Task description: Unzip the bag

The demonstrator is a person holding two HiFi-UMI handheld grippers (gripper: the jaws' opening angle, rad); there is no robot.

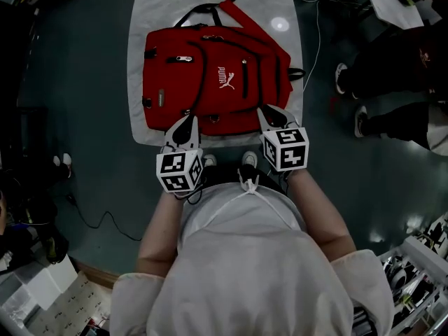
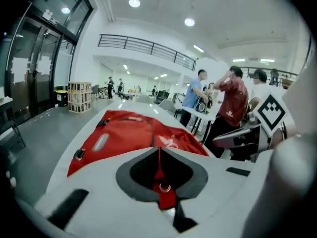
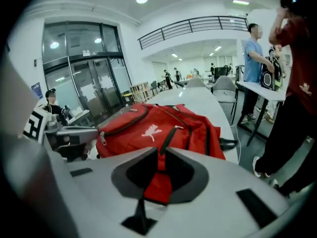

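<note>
The red fabric backpack (image 1: pixel 213 79) lies flat on the pale oblong worktop (image 1: pixel 161 12), carry straps (image 1: pixel 210 7) at its far end. Both grippers meet the backpack's near edge — left gripper (image 1: pixel 187 121) at the near-left corner, right gripper (image 1: pixel 267 112) at the near-right — each pinching its fabric.

1. Backpack (image 1: pixel 210 82) spans nearly the full width of the table (image 1: pixel 161 5) at its near end. Only thin bare strips show at either side.
2. Beyond the shoulder straps (image 1: pixel 210 7) the far tabletop is bare, with room to reach in.
3. Near edge is occupied. Left gripper (image 1: pixel 185 121) is closed on a red pull tab (image 2: pixel 166 195). Right gripper (image 1: pixel 270 113) is closed on backpack fabric.
4. Right of table: standing people (image 1: pixel 392 68) and a floor cable (image 1: pixel 318 40) stand close, so passage is tight.
5. Left of table: open floor (image 1: pixel 77 82) alongside the backpack.
</note>
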